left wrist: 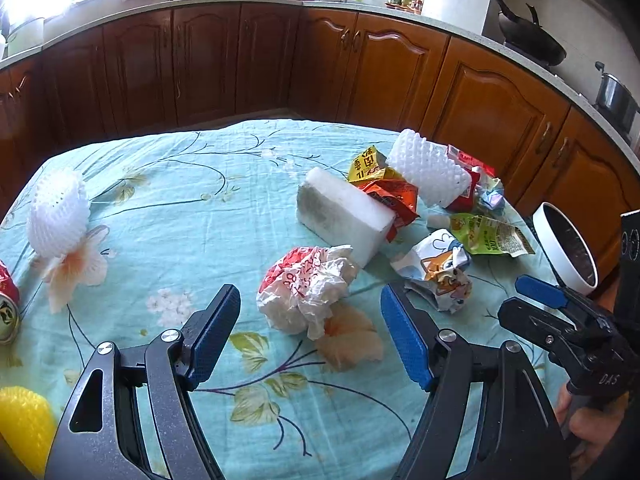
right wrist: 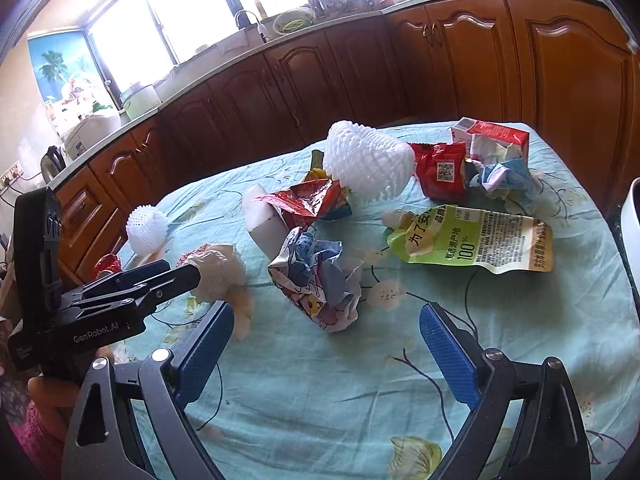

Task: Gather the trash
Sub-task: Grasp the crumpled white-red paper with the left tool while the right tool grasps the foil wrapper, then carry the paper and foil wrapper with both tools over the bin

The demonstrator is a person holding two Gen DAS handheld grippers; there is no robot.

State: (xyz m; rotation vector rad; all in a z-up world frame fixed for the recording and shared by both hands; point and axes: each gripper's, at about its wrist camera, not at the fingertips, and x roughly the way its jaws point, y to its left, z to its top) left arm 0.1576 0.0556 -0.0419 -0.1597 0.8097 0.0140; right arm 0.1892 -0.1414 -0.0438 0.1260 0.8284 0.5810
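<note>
Left wrist view: we are bringing the left tongs, wide apart and empty, toward the crumpled white-and-red plastic bag lying on the bench's teal flowered cloth, just in front of the white foam block. We are aiming to straddle the bag's bulk, not its loose edges. Beside the block, our right tongs are also gaping and empty, facing the crumpled cartoon-printed wrapper. The white bin is waiting beyond, to the block's right.
</note>
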